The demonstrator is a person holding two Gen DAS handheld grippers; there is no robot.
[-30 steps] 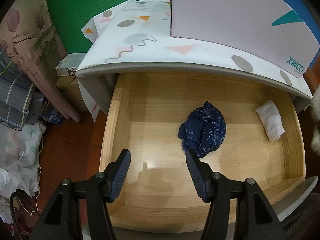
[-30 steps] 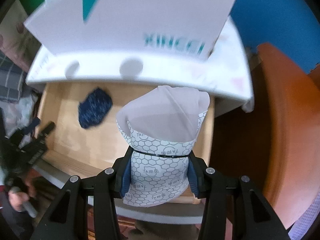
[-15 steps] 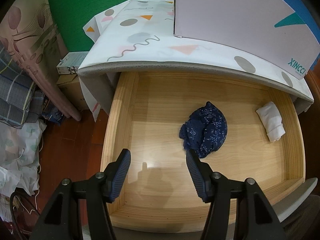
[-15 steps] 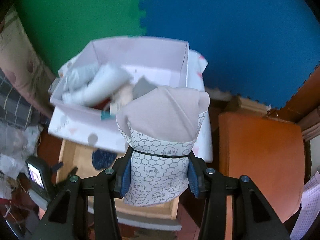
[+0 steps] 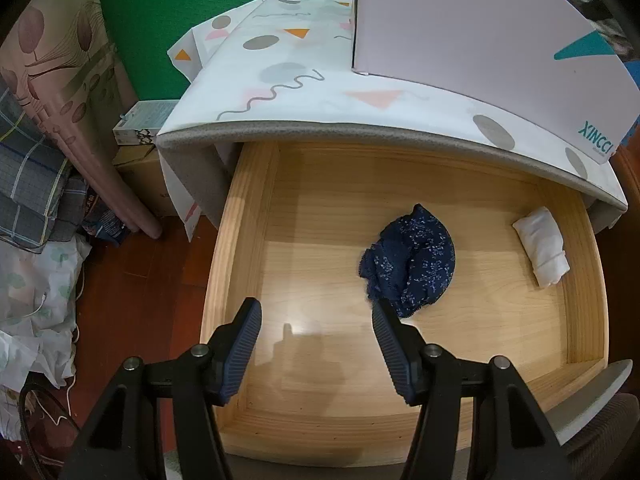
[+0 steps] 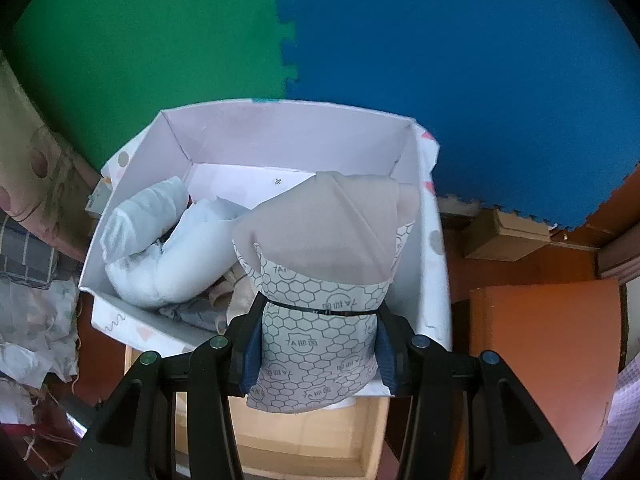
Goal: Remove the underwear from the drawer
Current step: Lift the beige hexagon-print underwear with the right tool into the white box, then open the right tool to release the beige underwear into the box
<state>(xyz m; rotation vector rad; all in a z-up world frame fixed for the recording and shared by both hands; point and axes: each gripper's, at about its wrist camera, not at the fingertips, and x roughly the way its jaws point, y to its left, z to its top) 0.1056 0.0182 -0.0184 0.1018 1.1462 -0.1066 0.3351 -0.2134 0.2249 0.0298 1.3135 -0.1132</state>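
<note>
Two garments lie in the open pale wooden drawer (image 5: 256,240): a crumpled navy-blue floral-print underwear piece (image 5: 412,264) near the middle of the floor, and a rolled white cloth bundle (image 5: 542,246) against the right-hand wall, well apart from it. The left hand-held gripper (image 5: 316,316) hangs above the drawer's front half with its jaws spread and nothing between them; its right finger overlaps the navy piece in view, though contact cannot be judged.

The right hand-held gripper (image 6: 318,340) is pinching a folded beige underwear piece with a white hexagon-printed waistband (image 6: 320,280) — pads pressed on both sides of the printed band — and holds it above the open white cardboard box (image 6: 288,136). That box stands on the white bench top with coloured geometric shapes (image 5: 312,92) (the drawer sits directly beneath). Inside the box lie rolled pale garments (image 6: 168,248), piled toward its left side.
</note>
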